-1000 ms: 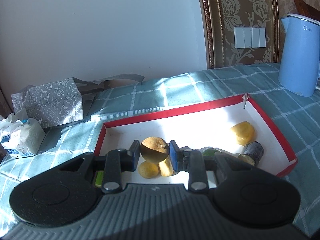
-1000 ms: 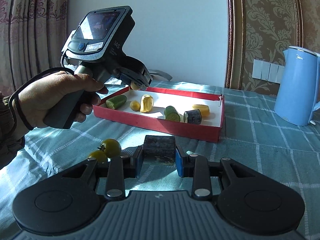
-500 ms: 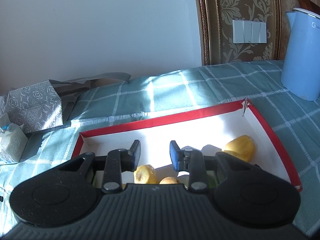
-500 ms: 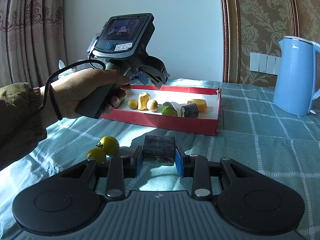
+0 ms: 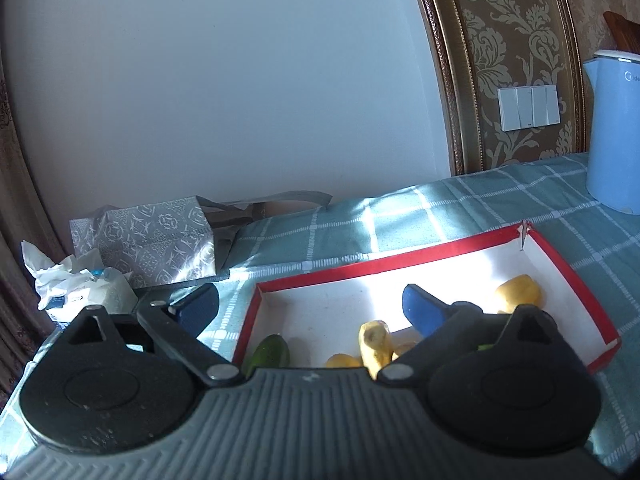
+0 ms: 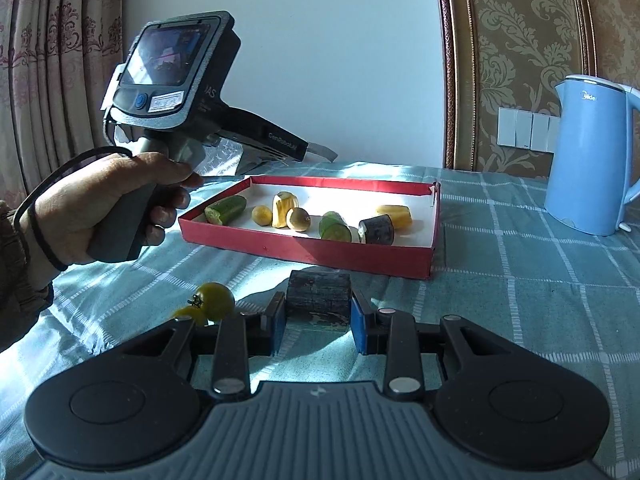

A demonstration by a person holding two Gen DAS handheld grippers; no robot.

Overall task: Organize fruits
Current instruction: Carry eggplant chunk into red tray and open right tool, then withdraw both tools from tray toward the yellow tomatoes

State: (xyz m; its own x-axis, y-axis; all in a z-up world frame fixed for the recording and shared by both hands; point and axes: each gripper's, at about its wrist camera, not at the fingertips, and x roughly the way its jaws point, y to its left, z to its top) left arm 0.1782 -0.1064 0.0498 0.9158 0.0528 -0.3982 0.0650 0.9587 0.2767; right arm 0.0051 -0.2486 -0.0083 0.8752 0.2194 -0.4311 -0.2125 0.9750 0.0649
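Dark chunk [image 6: 319,295] pinched in right tool [image 6: 319,320]; left tool [image 5: 308,308] wide apart, empty, over red tray [image 5: 440,254].

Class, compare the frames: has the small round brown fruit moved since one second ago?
Yes. Earlier clamped in the left gripper above the red tray, the round brown fruit now lies inside it beside the yellow ridged piece.

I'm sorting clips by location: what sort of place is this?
Likely a home room: a table with a checked cloth, a blue electric kettle, curtains and damask wallpaper.
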